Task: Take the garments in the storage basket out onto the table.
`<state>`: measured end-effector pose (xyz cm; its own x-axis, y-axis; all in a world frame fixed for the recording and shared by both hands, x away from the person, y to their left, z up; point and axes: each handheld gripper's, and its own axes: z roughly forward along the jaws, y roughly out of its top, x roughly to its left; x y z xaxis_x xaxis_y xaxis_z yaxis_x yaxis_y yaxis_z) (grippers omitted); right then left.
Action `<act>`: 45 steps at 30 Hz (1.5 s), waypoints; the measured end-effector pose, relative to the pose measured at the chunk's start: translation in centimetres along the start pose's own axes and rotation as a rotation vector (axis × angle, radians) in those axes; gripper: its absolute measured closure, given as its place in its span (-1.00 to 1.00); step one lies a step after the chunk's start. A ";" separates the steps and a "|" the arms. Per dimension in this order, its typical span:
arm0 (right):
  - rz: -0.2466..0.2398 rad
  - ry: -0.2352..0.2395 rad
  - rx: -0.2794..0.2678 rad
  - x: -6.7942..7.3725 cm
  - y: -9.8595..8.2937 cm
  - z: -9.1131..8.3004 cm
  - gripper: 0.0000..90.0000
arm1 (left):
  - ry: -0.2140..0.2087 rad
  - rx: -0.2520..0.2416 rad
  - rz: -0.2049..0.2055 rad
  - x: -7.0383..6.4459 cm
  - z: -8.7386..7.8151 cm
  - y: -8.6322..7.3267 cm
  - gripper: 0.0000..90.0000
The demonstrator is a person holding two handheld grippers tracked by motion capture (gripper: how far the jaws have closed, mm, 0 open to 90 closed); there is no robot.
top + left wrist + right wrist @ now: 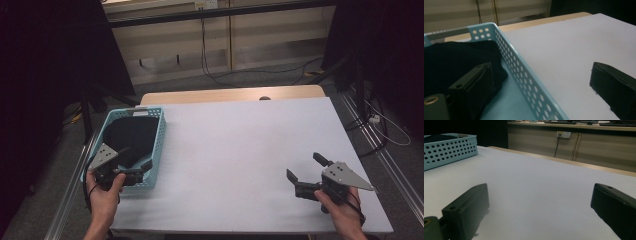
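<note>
Black cloth [129, 137] lies bunched in the pale blue basket [161, 131], which sits at the table's [240, 150] left edge. To lift it cleanly, the left gripper [131, 165], jaws wide and straddling the basket's right wall near the front corner, should probably shift fully inside and close on a raised fold rather than the plastic. Far right of the basket, the right gripper [306, 168] hovers low over bare tabletop, jaws wide, holding nothing.

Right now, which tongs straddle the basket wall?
The left tongs: one jaw over the black cloth inside the blue basket, the other outside. The right tongs hang over bare table.
</note>
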<state>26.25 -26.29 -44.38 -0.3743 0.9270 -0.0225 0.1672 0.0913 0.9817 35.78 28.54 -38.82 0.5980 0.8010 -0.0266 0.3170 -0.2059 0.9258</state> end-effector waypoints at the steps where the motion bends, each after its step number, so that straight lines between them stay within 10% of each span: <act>1: -0.001 0.001 0.000 0.0 0.0 0.0 -0.97 | -0.002 0.000 0.002 0.2 0.0 0.2 -0.89; 15: -0.012 0.025 0.009 0.3 0.0 0.3 -0.96 | 0.027 0.084 -0.059 3.7 1.8 2.4 -0.89; 33: -0.019 0.034 0.018 0.5 0.0 0.4 -0.97 | 0.096 0.198 -0.005 7.7 5.0 4.5 -0.89; 45: -0.024 0.045 0.026 0.6 0.0 0.5 -0.97 | 0.148 0.250 -0.045 11.4 6.5 3.8 -0.90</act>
<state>26.51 -25.58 -44.49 -0.4188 0.9073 -0.0373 0.1808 0.1236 0.9757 48.54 33.21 -38.07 0.4709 0.8822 0.0066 0.5234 -0.2854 0.8029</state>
